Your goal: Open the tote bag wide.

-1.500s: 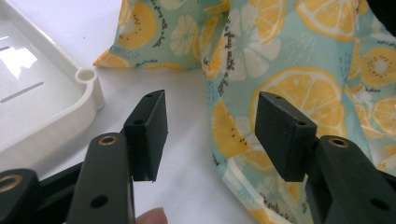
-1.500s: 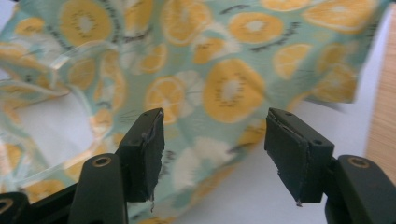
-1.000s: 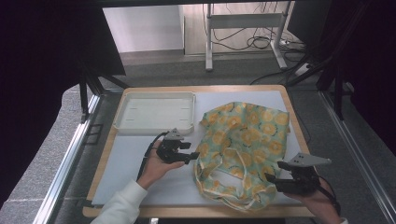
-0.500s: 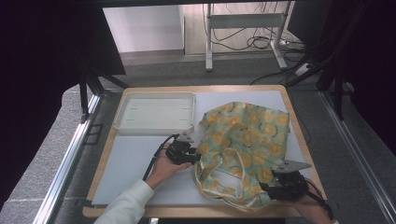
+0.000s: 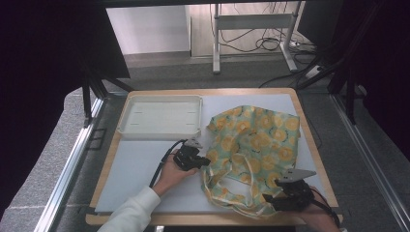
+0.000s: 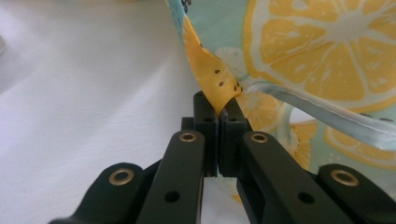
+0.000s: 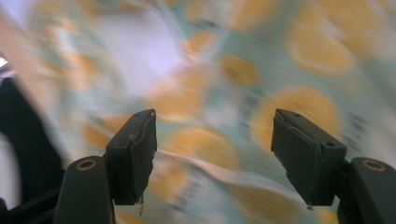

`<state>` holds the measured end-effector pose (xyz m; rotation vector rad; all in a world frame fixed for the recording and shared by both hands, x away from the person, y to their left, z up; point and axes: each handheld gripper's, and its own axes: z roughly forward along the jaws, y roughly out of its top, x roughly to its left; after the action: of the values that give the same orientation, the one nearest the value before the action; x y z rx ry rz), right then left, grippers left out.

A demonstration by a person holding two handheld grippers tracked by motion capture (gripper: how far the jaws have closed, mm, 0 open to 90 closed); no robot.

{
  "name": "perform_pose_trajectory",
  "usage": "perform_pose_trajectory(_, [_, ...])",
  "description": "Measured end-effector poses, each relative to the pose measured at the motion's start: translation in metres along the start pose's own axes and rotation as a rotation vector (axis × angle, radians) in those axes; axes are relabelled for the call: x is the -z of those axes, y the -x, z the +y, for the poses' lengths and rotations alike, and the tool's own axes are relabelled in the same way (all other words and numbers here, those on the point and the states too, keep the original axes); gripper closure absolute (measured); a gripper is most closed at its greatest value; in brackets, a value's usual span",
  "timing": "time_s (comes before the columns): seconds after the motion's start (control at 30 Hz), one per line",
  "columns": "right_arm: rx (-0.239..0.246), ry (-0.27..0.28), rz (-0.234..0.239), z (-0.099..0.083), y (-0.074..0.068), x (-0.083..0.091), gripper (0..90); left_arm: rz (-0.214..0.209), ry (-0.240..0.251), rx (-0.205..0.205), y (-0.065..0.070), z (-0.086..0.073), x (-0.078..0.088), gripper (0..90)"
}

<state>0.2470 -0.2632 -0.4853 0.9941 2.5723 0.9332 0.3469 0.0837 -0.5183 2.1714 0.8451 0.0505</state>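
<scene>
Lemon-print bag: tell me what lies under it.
The lemon-print bag lies crumpled on the white mat that covers the wooden table. The mat shows all around its edges; whatever is beneath the fabric itself is covered. The left gripper pinches its edge.

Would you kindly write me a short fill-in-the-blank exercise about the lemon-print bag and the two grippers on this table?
1. The left gripper is shut on a fold of the pale green fabric bag printed with ____ slices.
2. The jaws of the right gripper stand ____ above the bag.
3. The shallow white plastic tray lies on the white table mat and holds ____.

Missing words: lemon; open; nothing
</scene>
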Motion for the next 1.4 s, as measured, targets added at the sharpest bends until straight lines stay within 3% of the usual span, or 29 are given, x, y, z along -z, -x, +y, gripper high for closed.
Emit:
perform_pose_trajectory(0.1, [0.041, -0.003, 0.042, 0.006, -0.012, -0.005, 30.3, -0.003, 0.003, 0.003, 0.0, -0.001, 0.002, 89.2])
perform_pose_trajectory(0.3, [0.045, -0.025, 0.141, 0.006, -0.023, -0.024, 30.6, -0.013, 0.005, 0.018, -0.003, -0.003, 0.005, 89.3])
perform_pose_trajectory(0.47, [0.095, -0.073, 0.149, 0.008, -0.037, -0.039, 32.9, -0.015, 0.001, 0.014, -0.004, -0.003, 0.006, 89.3])
perform_pose_trajectory(0.57, [0.118, -0.071, 0.101, 0.007, -0.039, -0.044, 46.3, -0.015, 0.0, 0.015, -0.004, -0.004, 0.007, 89.3])
perform_pose_trajectory(0.73, [0.121, -0.065, 0.086, 0.006, -0.037, -0.041, 82.4, -0.02, 0.009, 0.029, -0.005, -0.005, 0.009, 89.5])
perform_pose_trajectory(0.8, [0.112, -0.055, 0.096, 0.006, -0.035, -0.037, 87.7, -0.028, 0.014, 0.029, -0.004, -0.006, 0.013, 89.6])
perform_pose_trajectory(0.9, [0.096, -0.03, 0.118, 0.002, -0.028, -0.024, 88.3, -0.04, 0.026, 0.025, 0.0, -0.01, 0.024, 89.6])
perform_pose_trajectory(1.07, [0.056, 0.042, 0.138, -0.017, -0.021, 0.005, 88.3, -0.067, 0.048, -0.003, 0.021, -0.018, 0.04, 89.5])
perform_pose_trajectory(1.2, [0.022, 0.071, 0.128, -0.039, -0.017, 0.024, 88.3, -0.088, 0.038, -0.036, 0.043, -0.03, 0.045, 89.5])
perform_pose_trajectory(1.4, [-0.056, 0.095, 0.066, -0.067, 0.004, 0.041, 88.2, -0.127, -0.009, -0.072, 0.071, -0.046, 0.038, 89.3])
